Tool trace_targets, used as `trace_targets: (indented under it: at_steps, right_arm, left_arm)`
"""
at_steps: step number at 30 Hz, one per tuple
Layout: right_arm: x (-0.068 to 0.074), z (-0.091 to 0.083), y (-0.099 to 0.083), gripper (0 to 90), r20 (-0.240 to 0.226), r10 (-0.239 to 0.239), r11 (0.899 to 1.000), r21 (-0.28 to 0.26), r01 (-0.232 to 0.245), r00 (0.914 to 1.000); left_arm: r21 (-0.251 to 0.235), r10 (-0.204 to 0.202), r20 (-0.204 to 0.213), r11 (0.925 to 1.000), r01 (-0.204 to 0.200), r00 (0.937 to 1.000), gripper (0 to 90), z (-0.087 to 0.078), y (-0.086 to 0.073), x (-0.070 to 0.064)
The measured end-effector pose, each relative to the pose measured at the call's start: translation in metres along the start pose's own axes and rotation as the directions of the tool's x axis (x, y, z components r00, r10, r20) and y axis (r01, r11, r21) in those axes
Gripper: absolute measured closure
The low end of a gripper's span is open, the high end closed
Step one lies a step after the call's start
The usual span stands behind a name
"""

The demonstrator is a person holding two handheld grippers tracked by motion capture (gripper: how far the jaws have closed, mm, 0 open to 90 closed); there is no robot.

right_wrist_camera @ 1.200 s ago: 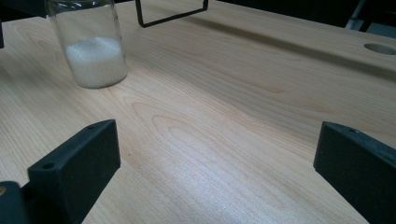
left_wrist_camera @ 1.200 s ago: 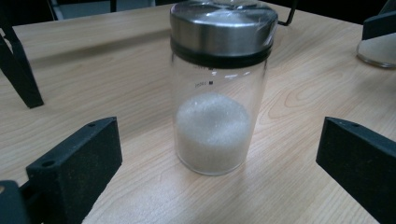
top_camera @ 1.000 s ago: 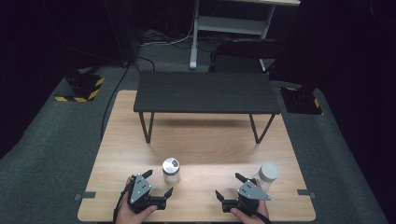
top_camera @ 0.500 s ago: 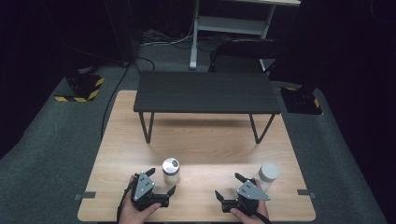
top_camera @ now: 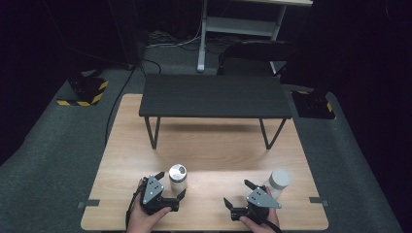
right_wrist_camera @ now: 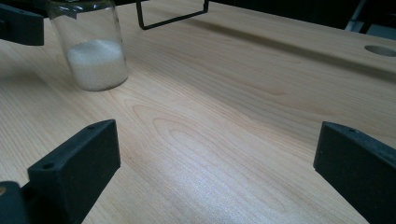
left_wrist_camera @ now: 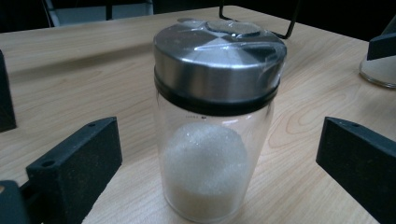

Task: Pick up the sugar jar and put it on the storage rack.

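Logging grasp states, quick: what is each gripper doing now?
Left gripper: open, fingers either side of the shaker, not touching.
Right gripper: open, holding nothing.

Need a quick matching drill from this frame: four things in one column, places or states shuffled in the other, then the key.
Things:
1. metal-lidded jar
2. white-lidded jar
3. black bench
4. right gripper

Places or states:
A. at the table's far end
B. jaws open over bare wood
C. between the left gripper's open jaws, untouched
D. just beyond the right gripper, near the table's right edge

Pairs: 1-C, 2-D, 3-A, 4-B
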State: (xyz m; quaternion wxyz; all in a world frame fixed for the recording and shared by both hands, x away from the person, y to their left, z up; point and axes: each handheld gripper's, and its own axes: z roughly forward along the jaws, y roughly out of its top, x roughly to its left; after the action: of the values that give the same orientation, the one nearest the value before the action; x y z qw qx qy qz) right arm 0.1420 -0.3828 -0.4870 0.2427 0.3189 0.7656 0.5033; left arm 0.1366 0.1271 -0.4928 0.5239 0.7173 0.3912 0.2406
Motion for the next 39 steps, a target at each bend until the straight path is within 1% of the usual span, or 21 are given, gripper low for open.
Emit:
trace_targets:
  at_steps: [4,7,8,10,11,13,16,21,25,32,39]
  right_arm:
    - [-0.001,0.0,0.0,0.3,-0.001,0.004,1.0,-0.001,-0.004,1.0]
    - [-0.001,0.0,0.0,0.3,-0.003,0.007,1.0,-0.001,-0.007,1.0]
    - [-0.001,0.0,0.0,0.3,-0.003,0.008,1.0,-0.001,-0.008,1.0]
    - [-0.001,0.0,0.0,0.3,-0.003,0.01,1.0,-0.002,-0.01,0.9999]
    - [-0.001,0.0,0.0,0.3,-0.003,0.011,1.0,-0.002,-0.011,0.9999]
    - [-0.002,0.0,-0.001,0.3,-0.003,0.012,1.0,-0.003,-0.012,0.9999]
    - [-0.002,0.0,-0.001,0.3,-0.004,0.016,1.0,-0.003,-0.016,0.9999]
    - [-0.003,0.0,-0.001,0.3,-0.004,0.021,1.0,-0.005,-0.021,0.9998]
    - [-0.003,0.0,-0.001,0.3,-0.003,0.022,1.0,-0.006,-0.022,0.9998]
    - [-0.003,-0.001,-0.002,0.3,-0.003,0.027,1.0,-0.008,-0.027,0.9996]
    - [-0.004,-0.001,-0.002,0.3,-0.004,0.028,1.0,-0.008,-0.028,0.9996]
  left_arm:
    - [0.003,-0.002,-0.003,1.0,0.002,1.0,1.2,0.004,0.002,-0.001]
    - [-0.001,-0.007,-0.005,1.0,0.007,1.0,5.9,0.007,0.002,0.0]
    - [0.0,-0.008,-0.005,1.0,0.008,1.0,9.1,0.007,0.002,0.0]
    - [-0.003,-0.018,-0.003,0.9998,0.018,0.9998,13.4,0.009,0.002,0.001]
    - [-0.002,-0.016,-0.008,0.9999,0.016,0.9998,14.9,0.009,0.002,0.001]
    - [-0.006,-0.024,0.0,0.9997,0.024,0.9997,18.4,0.01,0.002,0.002]
    - [-0.005,-0.022,-0.002,0.9997,0.022,0.9998,24.0,0.012,0.002,0.002]
    - [-0.008,-0.03,-0.004,0.9995,0.03,0.9995,28.0,0.013,0.002,0.003]
    - [-0.009,-0.032,-0.003,0.9994,0.032,0.9995,28.6,0.013,0.001,0.003]
    - [-0.016,-0.048,-0.002,0.9987,0.048,0.9989,28.0,0.014,-0.001,0.003]
    - [-0.026,-0.032,-0.018,0.9992,0.031,0.9993,28.9,0.014,-0.003,-0.001]
